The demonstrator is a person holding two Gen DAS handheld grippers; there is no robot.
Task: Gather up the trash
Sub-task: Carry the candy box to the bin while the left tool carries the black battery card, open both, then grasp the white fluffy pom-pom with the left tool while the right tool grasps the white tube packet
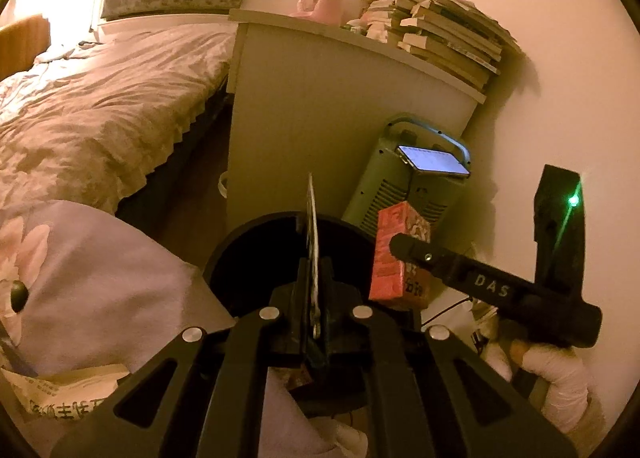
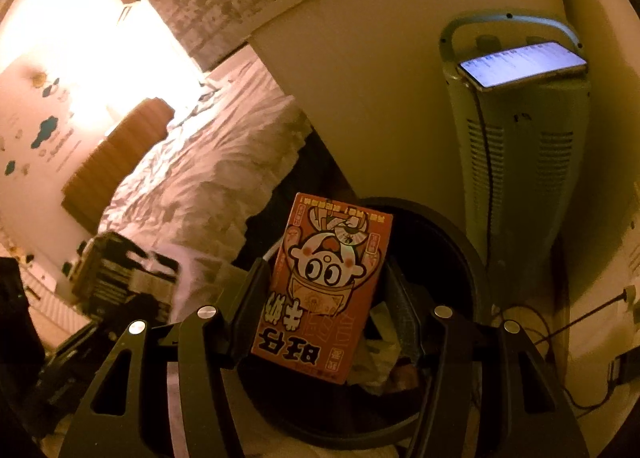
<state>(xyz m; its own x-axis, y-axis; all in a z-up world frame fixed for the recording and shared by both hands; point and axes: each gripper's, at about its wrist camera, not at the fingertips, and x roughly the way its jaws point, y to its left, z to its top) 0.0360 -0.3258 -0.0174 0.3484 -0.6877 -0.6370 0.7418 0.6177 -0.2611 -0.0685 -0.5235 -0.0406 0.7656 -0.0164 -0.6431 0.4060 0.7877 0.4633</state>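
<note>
Left to right, left wrist view first. Bed (image 1: 100, 106) fills the left and upper left, white cabinet (image 1: 320, 98) at centre, stack of books (image 1: 444, 34) on top of it at upper right.

Left gripper (image 1: 314, 282): jaws nearly closed, pinching a thin flat wrapper (image 1: 311, 226) edge-on, standing upright over the mouth of the black bin (image 1: 240, 258) at lower centre.

Right of that: green heater (image 1: 404, 186) with a lit phone (image 1: 434, 158) lying on top, just behind the bin.

Right gripper (image 2: 324, 298): jaws part open, clamped on the sides of a red milk carton (image 2: 324, 290), print upside down. In the right wrist view the carton sits above the bin (image 2: 460, 242) opening at lower centre; crumpled trash already shows inside, below it.

Judgement: drop step for both items, near the end.
- Both look to be over the opening, so release should land inside.
- Carton is closer to the heater-side rim; shift it toward the bin centre before opening.
- Wrapper is light and may cling to a pad or flutter; lower it into the bin, then open wide.
- Release one at a time so the grippers don't collide.
- Keep clear of the phone.
</note>
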